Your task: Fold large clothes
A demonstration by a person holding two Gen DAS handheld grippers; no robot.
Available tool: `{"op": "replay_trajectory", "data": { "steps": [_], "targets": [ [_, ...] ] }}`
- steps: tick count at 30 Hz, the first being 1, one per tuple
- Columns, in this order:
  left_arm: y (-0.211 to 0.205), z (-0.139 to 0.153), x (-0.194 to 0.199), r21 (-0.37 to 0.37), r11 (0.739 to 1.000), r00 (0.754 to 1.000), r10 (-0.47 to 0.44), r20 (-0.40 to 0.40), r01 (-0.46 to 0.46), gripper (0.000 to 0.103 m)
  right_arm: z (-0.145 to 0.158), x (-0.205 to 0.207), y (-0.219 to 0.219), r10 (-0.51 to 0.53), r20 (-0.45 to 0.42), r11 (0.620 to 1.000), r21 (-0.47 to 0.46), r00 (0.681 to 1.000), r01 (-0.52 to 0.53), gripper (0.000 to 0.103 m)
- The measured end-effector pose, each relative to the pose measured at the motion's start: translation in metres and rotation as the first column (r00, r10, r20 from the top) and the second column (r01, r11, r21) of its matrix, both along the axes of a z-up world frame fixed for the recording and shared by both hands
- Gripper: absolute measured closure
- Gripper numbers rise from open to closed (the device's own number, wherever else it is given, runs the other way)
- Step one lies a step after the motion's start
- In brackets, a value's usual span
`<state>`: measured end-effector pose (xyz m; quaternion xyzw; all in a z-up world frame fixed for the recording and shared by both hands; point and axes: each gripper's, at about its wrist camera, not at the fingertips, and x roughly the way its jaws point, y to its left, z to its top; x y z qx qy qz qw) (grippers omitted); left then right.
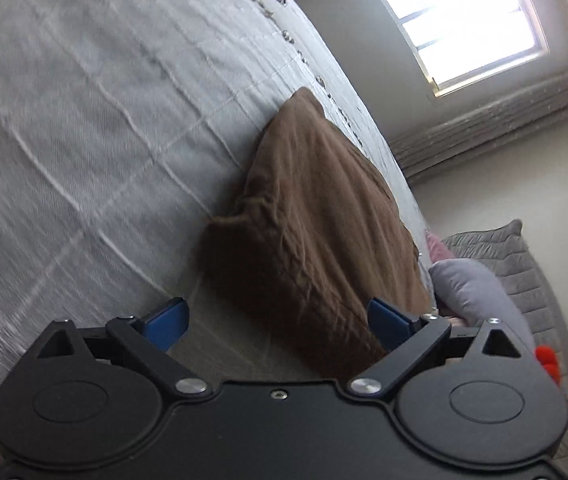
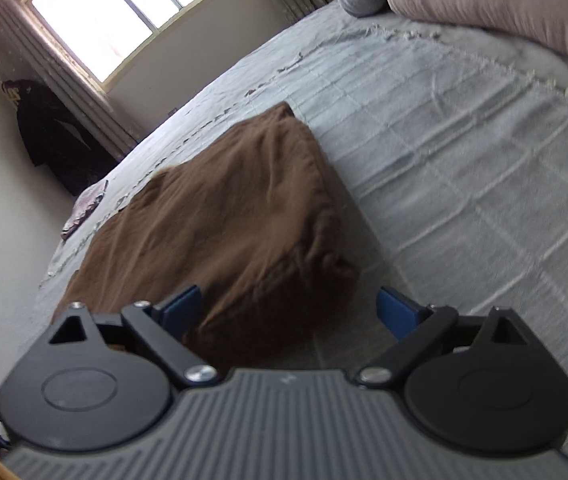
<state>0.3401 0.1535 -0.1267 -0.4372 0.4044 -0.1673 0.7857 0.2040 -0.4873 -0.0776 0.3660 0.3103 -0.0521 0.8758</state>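
Note:
A brown garment [image 1: 308, 216] lies folded into a thick rectangular pad on the grey bedspread [image 1: 83, 120]. It also shows in the right wrist view [image 2: 227, 216], lying near the bed's far edge. My left gripper [image 1: 277, 322] is open and empty, hovering just short of the garment's near end. My right gripper [image 2: 290, 312] is open and empty too, with its blue fingertips [image 2: 181, 310] level with the garment's near edge. Neither gripper touches the cloth as far as I can see.
The bedspread [image 2: 464, 160] is tasselled and checked. Pillows [image 2: 504, 4] lie at the head of the bed, and a grey pillow [image 1: 472, 280] with a quilted cushion beside it. A window [image 2: 123, 12] with curtains is behind; dark clothes [image 2: 55, 132] hang on the wall.

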Motion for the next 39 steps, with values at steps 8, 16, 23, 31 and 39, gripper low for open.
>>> {"op": "replay_trajectory", "data": {
  "steps": [8,16,23,31,39],
  "targets": [
    [-0.051,-0.010,0.029,0.008,0.994,0.986,0.110,0.123,-0.112,0.015,-0.032,0.034,0.005,-0.092,0.090,0.985,0.152,0.992,0.077,0.010],
    [-0.077,-0.018,0.055,0.047,0.958,0.953,0.274,0.128,-0.282,0.071,-0.035,0.046,-0.003,-0.245,0.103,0.963,0.141,0.964,0.230,0.072],
    [-0.079,0.035,0.036,0.115,0.952,0.944,0.256,0.208,-0.284,0.079,0.022,0.020,0.016,-0.202,0.156,0.979,0.054,0.967,0.196,0.082],
    [-0.029,0.056,-0.044,0.134,0.974,0.975,0.165,0.146,-0.185,0.079,0.035,-0.069,0.031,-0.148,0.099,0.987,0.072,0.984,0.141,0.081],
    [0.016,0.033,-0.145,0.069,0.992,0.994,0.098,0.057,-0.102,0.079,0.025,-0.186,0.049,-0.119,0.065,0.986,0.125,0.991,0.110,0.081]
  ]
}}
